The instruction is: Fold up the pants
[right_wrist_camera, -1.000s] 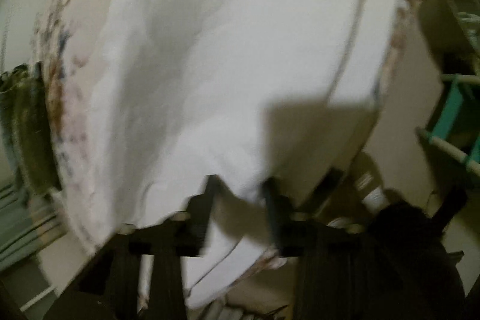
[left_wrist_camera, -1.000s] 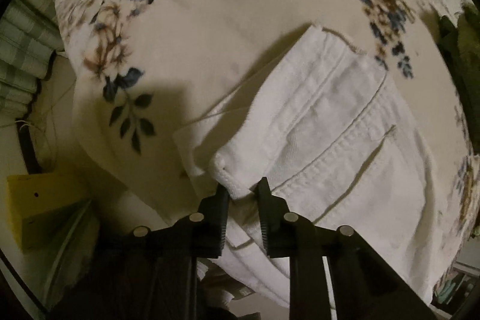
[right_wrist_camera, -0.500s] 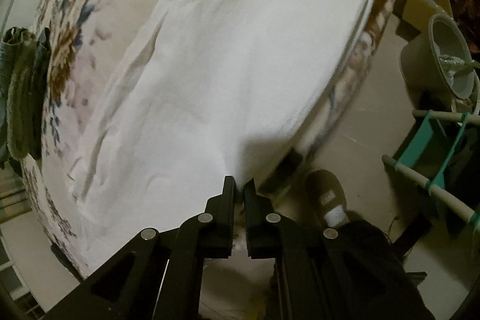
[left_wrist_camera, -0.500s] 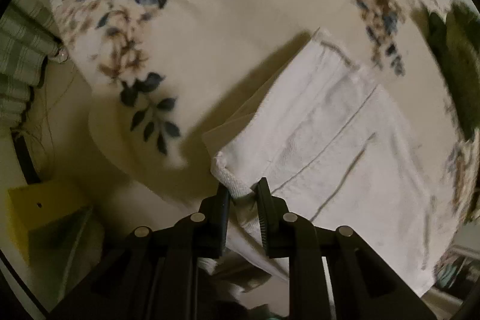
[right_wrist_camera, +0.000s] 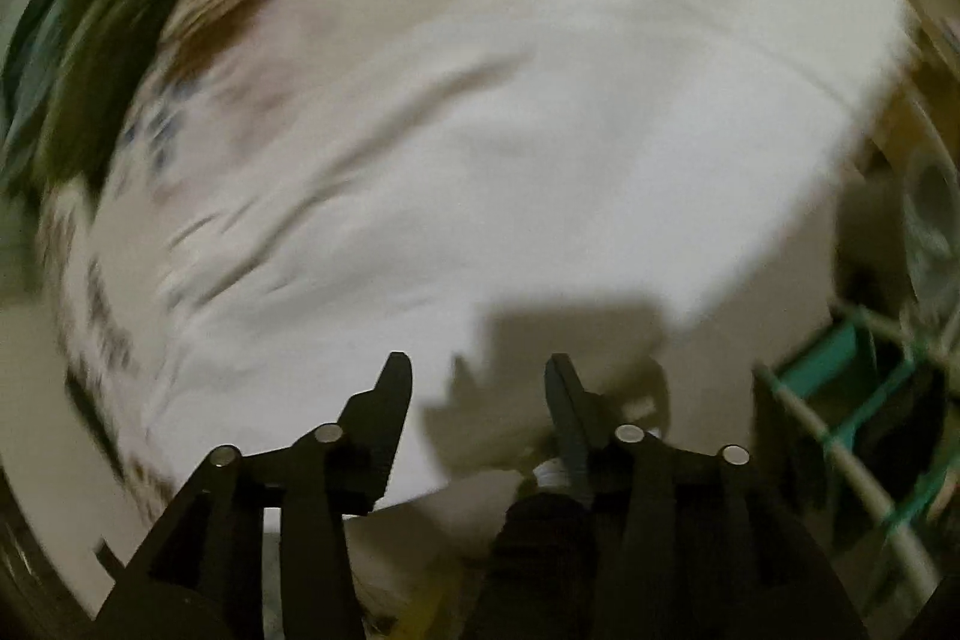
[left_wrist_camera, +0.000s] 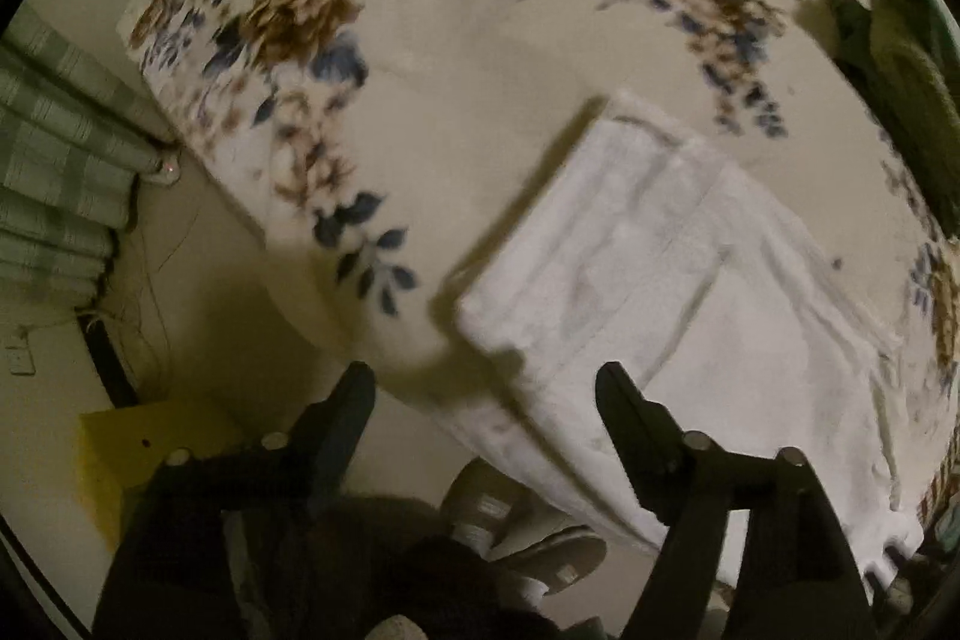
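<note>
The white pants [left_wrist_camera: 690, 292] lie flat on a floral bedspread [left_wrist_camera: 456, 58], their waistband end toward the upper left and one side hanging over the bed's near edge. My left gripper [left_wrist_camera: 486, 388] is open and empty, held just off the bed edge near the pants' corner. In the right wrist view the pants [right_wrist_camera: 510, 160] fill most of the blurred frame. My right gripper [right_wrist_camera: 477, 370] is open and empty above the pants' near edge, casting a shadow on the cloth.
A green garment [left_wrist_camera: 900, 58] lies at the bed's far right. A striped curtain [left_wrist_camera: 54, 184] and a yellow box [left_wrist_camera: 144, 436] stand at the left. My feet in slippers [left_wrist_camera: 522, 526] are below the bed edge. A teal rack [right_wrist_camera: 852, 388] stands at the right.
Both grippers have opened and let go of the pants. The pants now lie on the bed, and both grippers have drawn back from the cloth.
</note>
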`<state>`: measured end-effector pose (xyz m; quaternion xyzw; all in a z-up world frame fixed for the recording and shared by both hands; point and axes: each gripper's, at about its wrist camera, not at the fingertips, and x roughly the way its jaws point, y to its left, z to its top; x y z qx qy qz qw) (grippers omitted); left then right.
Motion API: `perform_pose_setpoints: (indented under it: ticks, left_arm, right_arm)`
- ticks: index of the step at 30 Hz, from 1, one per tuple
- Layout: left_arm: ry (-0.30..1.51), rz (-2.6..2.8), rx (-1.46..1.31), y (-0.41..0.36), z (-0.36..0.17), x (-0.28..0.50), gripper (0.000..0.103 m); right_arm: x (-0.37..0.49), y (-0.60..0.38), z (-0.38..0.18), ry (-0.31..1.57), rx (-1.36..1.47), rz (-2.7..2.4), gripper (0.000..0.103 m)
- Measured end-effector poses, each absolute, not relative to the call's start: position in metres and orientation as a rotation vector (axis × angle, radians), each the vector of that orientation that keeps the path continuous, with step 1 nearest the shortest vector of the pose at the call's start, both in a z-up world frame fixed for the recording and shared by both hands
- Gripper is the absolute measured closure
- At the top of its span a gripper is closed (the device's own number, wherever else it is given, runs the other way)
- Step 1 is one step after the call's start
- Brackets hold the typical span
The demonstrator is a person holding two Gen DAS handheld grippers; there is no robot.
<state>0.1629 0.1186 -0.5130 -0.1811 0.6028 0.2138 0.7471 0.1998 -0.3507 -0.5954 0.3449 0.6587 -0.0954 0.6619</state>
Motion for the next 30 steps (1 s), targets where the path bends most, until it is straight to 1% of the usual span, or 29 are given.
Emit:
perform_pose_setpoints:
  ticks: [5, 8, 12, 15, 16, 17, 22, 25, 27, 30]
  left_arm:
    - [1.330, 0.329, -0.370, 0.066, -0.509, 0.187, 0.028]
    - [1.335, 0.234, -0.325, 0.021, -0.516, 0.215, 0.028]
    - [1.358, 0.110, -0.230, -0.030, -0.528, 0.243, 0.028]
    - [1.365, 0.025, -0.179, -0.061, -0.528, 0.253, 0.028]
    - [1.361, 0.004, -0.154, -0.071, -0.526, 0.254, 0.028]
    - [1.362, -0.016, -0.133, -0.080, -0.525, 0.255, 0.028]
    - [1.427, -0.081, -0.076, -0.117, -0.539, 0.254, 0.028]
    - [1.468, -0.094, -0.026, -0.145, -0.555, 0.250, 0.028]
    - [1.488, -0.094, -0.021, -0.159, -0.567, 0.251, 0.028]
    - [1.497, -0.057, -0.008, -0.172, -0.590, 0.255, 0.028]
  right_arm:
    - [0.292, -0.298, -0.636, 1.556, 0.647, -0.099, 0.054]
    - [0.333, -0.291, -0.636, 1.486, 0.511, -0.160, 0.055]
    - [0.343, -0.305, -0.636, 1.464, 0.598, -0.174, 0.054]
    - [0.318, -0.331, -0.622, 1.432, 0.680, -0.133, 0.054]
    - [0.303, -0.346, -0.615, 1.408, 0.727, -0.140, 0.051]
    - [0.282, -0.368, -0.607, 1.369, 0.790, -0.159, 0.047]
    - [0.165, -0.490, -0.588, 1.189, 1.002, -0.424, 0.046]
    - [0.096, -0.580, -0.594, 1.073, 1.129, -0.647, 0.046]
    - [0.066, -0.629, -0.602, 1.012, 1.197, -0.735, 0.046]
    - [0.046, -0.689, -0.613, 0.945, 1.213, -0.780, 0.046]
